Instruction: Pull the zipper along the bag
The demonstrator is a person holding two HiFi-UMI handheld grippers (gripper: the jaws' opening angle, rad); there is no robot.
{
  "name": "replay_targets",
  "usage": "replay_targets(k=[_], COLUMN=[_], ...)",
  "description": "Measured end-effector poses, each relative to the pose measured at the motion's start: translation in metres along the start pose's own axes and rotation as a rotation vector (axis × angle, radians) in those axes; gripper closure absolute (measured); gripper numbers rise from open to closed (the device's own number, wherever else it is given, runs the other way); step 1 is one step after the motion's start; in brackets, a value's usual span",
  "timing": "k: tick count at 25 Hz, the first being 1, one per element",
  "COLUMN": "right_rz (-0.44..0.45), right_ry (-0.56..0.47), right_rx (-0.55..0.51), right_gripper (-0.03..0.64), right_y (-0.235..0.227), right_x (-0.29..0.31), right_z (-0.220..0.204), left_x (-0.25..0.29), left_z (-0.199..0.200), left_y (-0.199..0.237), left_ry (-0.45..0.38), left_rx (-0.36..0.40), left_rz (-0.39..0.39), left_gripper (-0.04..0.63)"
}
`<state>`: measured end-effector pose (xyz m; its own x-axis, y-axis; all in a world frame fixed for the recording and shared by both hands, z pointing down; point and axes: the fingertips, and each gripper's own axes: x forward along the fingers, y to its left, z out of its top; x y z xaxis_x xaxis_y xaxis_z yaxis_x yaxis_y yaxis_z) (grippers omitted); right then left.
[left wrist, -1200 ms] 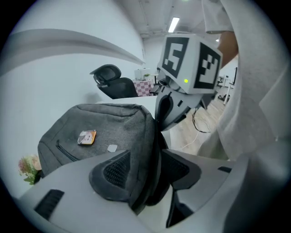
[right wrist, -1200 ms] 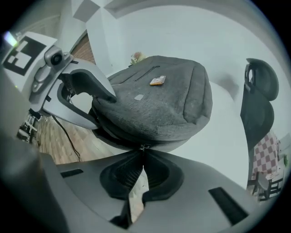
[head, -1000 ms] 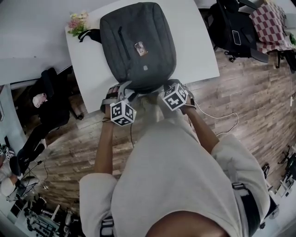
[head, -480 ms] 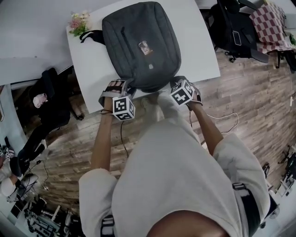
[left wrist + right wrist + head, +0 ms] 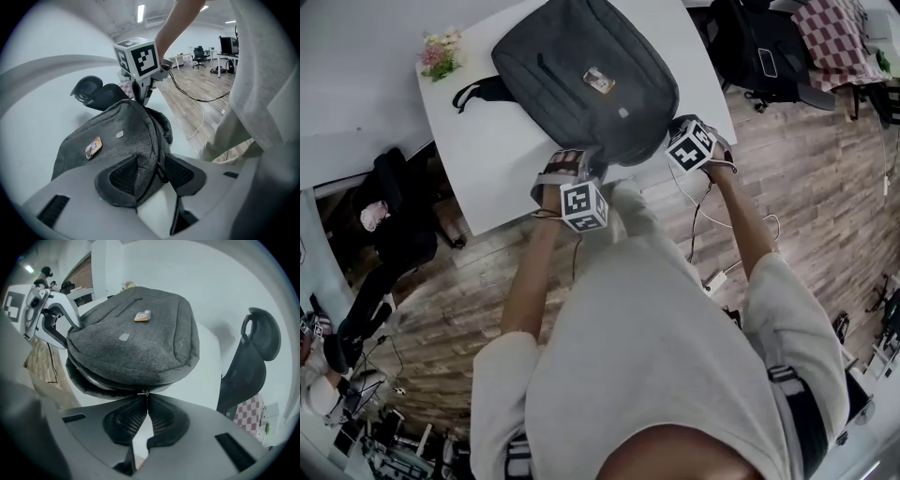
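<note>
A: Which step is this?

B: The pull itself, I think. The right gripper (image 5: 144, 401) is pinched tight on the zipper tab (image 5: 143, 393) at the front edge of the bag (image 5: 581, 84), which lies near the edge of the table (image 5: 487, 178).

A: And the left gripper (image 5: 151, 172)?

B: Its jaws have just been closing, and they clamp the bag's corner. Both grippers point steeply down. Next: brace the bag and draw the tab along the seam.

We see a dark grey woven-cloth backpack (image 5: 586, 80), matt and faintly flecked, lying on a white table (image 5: 487, 159) with a smooth top. The small silvery zipper pull (image 5: 146, 393) looks like metal. The right gripper (image 5: 146, 401) is matt grey plastic, and its pads (image 5: 126, 420) are black with a rough mesh texture. The brown plank floor (image 5: 806, 178) looks like grained wood.
</note>
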<state>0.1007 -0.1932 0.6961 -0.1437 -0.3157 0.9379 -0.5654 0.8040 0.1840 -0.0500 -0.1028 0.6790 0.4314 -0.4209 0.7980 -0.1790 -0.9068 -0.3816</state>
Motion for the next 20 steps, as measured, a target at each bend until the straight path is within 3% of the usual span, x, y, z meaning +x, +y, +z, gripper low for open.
replay_targets(k=[4, 8, 20], right_rz=[-0.028, -0.058, -0.072], right_ry=[0.016, 0.025, 0.060], right_rx=[-0.029, -0.002, 0.101], right_gripper=[0.598, 0.598, 0.598], right_y=[-0.030, -0.043, -0.008], right_x=[0.006, 0.009, -0.010], right_z=[-0.002, -0.003, -0.002], left_x=[0.015, 0.023, 0.028], left_z=[0.019, 0.026, 0.025], left_y=[0.006, 0.011, 0.010], left_ry=[-0.024, -0.034, -0.027], left_rx=[-0.024, -0.106, -0.157], left_rz=[-0.009, -0.021, -0.058], left_gripper=[0.387, 0.393, 0.400])
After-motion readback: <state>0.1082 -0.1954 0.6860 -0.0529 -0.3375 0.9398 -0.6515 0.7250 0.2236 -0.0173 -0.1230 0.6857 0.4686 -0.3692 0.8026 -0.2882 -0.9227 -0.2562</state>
